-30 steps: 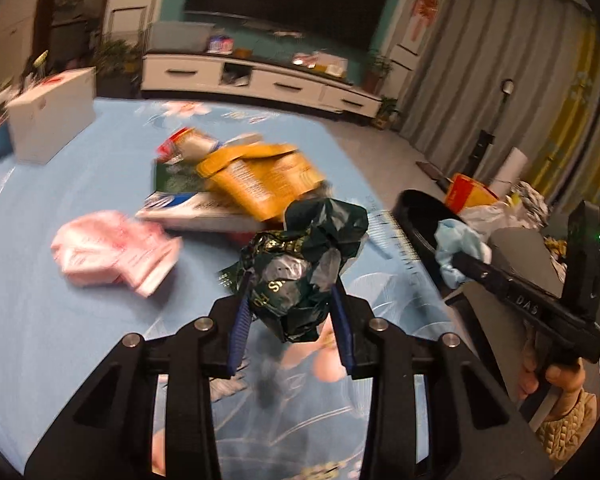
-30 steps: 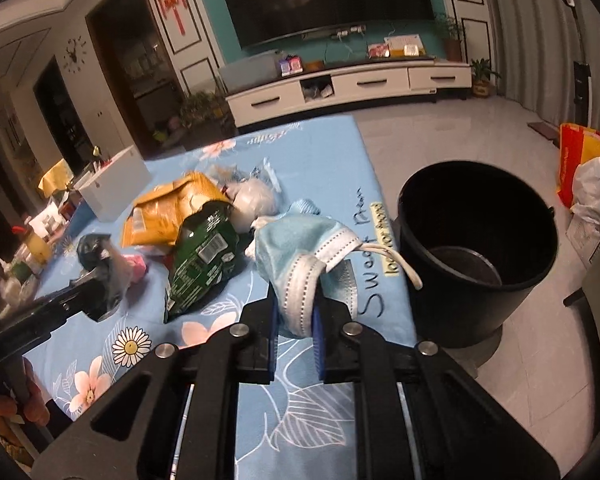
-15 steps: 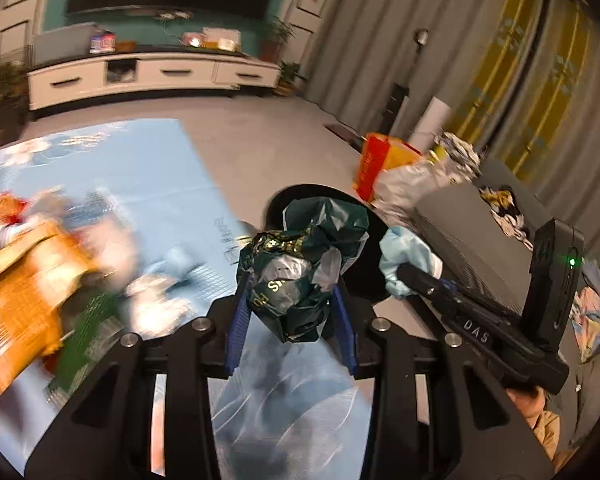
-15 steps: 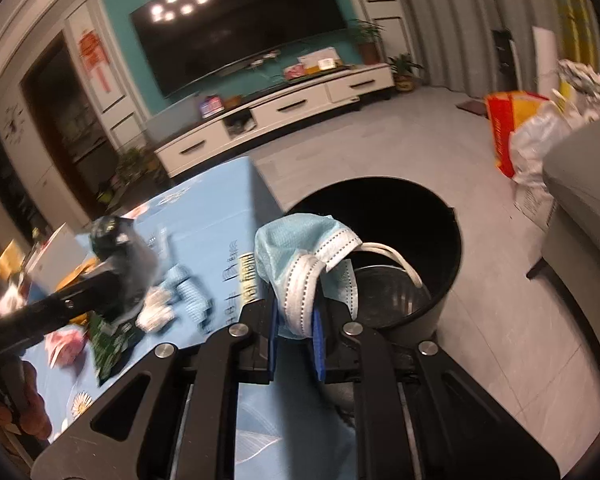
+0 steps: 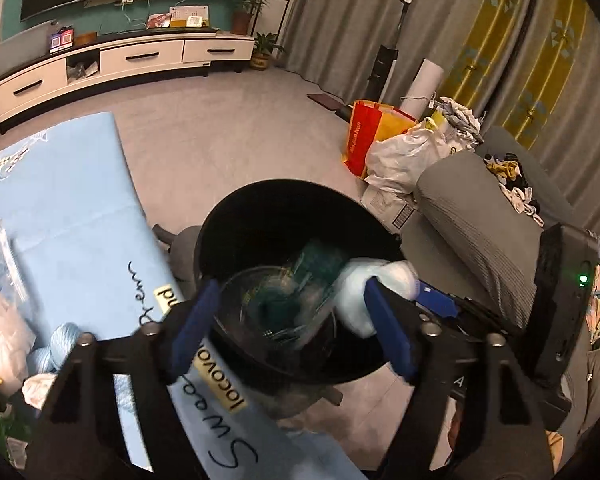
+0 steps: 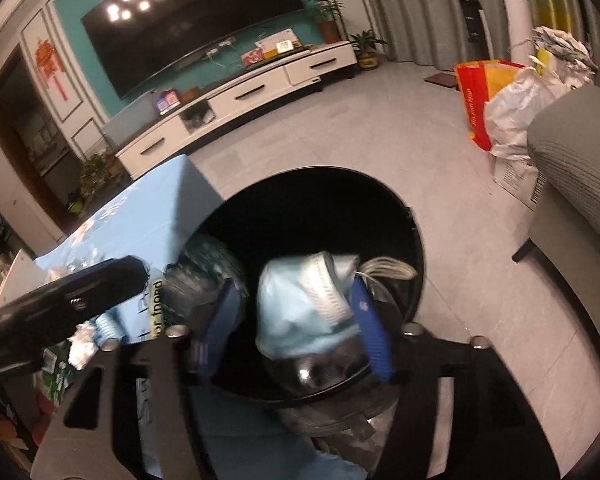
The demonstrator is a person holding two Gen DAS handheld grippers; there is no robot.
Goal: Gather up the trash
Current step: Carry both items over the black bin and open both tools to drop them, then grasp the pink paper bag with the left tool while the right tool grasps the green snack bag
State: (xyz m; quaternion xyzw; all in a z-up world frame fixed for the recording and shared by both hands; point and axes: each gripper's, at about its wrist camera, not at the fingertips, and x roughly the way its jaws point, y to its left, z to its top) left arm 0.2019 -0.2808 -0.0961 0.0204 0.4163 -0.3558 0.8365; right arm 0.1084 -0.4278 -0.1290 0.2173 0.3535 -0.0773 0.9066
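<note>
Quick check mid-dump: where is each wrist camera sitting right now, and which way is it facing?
Left wrist: on the left gripper, angled down into the black bin; its opening jaws frame a blurred green wrapper dropping; the right gripper enters at the right.
Right wrist: on the right gripper, also tilted down over the bin; its opening jaws flank the blue mask; the left gripper's finger crosses at the left.
Shared: bin, blue tablecloth, TV cabinet.

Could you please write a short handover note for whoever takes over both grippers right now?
Left gripper: jaws opening over the black bin; green wrapper dropping in, blurred.
Right gripper: jaws opening over the bin; blue mask loose between them, not yet fallen.
Done: two pieces brought to the bin.
Left: more trash on the blue tablecloth.
</note>
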